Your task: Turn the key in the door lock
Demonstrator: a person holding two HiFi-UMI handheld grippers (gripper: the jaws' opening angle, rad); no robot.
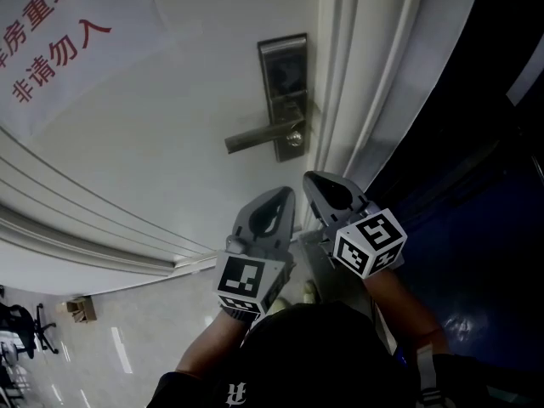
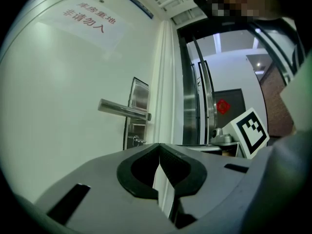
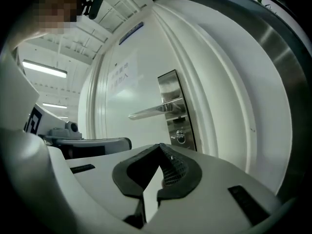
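Key in lock under lever handle, on door far ahead. Both closed, empty, well short: left hand-held gripper, right hand-held gripper. We risk knocking handle, or pinching key off-centre and slipping.

A paper sign with red characters is at the upper left. On the pale tiled floor a small cardboard box stands near a black office chair.
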